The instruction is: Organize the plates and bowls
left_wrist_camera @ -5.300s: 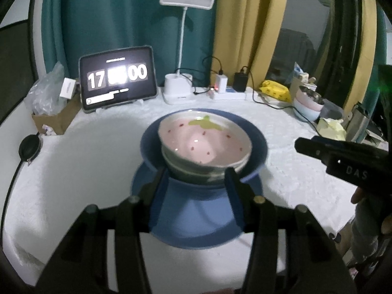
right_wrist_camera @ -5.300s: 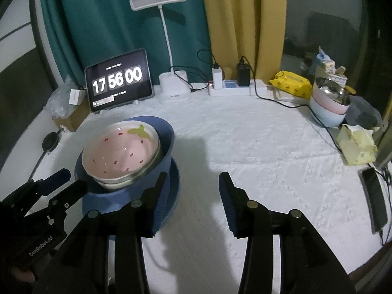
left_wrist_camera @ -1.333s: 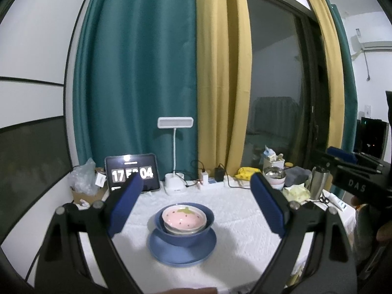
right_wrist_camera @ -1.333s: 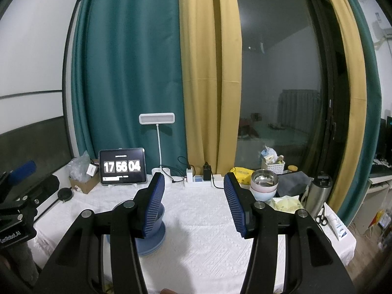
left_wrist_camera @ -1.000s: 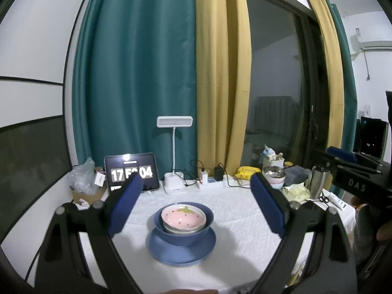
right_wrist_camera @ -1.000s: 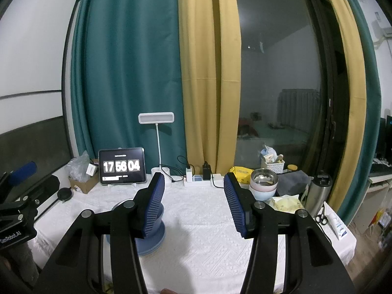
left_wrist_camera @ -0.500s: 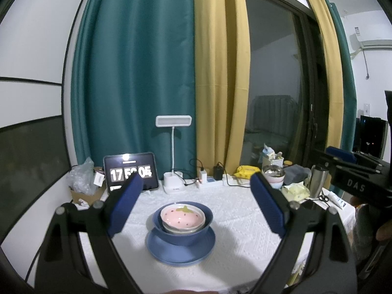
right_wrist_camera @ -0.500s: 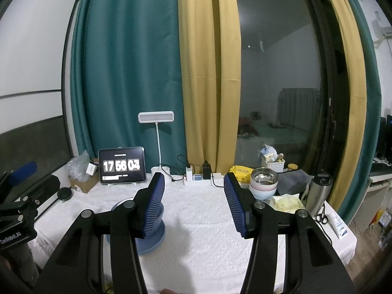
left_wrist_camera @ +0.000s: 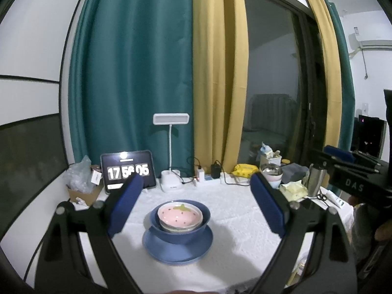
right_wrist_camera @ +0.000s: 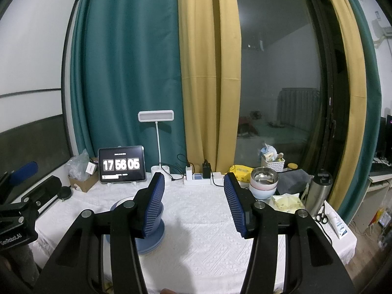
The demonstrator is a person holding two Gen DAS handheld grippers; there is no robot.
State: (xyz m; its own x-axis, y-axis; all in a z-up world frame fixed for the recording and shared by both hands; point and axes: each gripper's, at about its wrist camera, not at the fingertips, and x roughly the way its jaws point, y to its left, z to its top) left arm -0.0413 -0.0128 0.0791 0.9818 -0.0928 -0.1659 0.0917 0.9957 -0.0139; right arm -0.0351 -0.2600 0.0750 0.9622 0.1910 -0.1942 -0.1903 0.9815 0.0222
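Note:
On the white-clothed table (left_wrist_camera: 235, 252) stands one stack: a blue plate (left_wrist_camera: 178, 249) at the bottom, a blue bowl (left_wrist_camera: 181, 235) on it, and a pink strawberry-patterned bowl (left_wrist_camera: 180, 216) nested inside over another pale bowl. My left gripper (left_wrist_camera: 196, 196) is held back from the table, well short of the stack, open wide with nothing between its blue pads. My right gripper (right_wrist_camera: 194, 197) is also pulled back and open, holding nothing. In the right wrist view its left finger hides most of the stack (right_wrist_camera: 156, 235), which sits left of centre.
At the table's back stand a tablet clock (left_wrist_camera: 128, 170), a white desk lamp (left_wrist_camera: 170, 156), a power strip (right_wrist_camera: 198, 180), a cardboard box (left_wrist_camera: 83, 194), stacked pastel bowls with a metal one on top (right_wrist_camera: 263, 183), a steel flask (right_wrist_camera: 318, 191), scissors (right_wrist_camera: 321, 216) and a tube (right_wrist_camera: 339, 225).
Compared with about five seconds ago both grippers have drawn far back from the stack, and the left one has spread wide. Over the last second only the clock digits changed.

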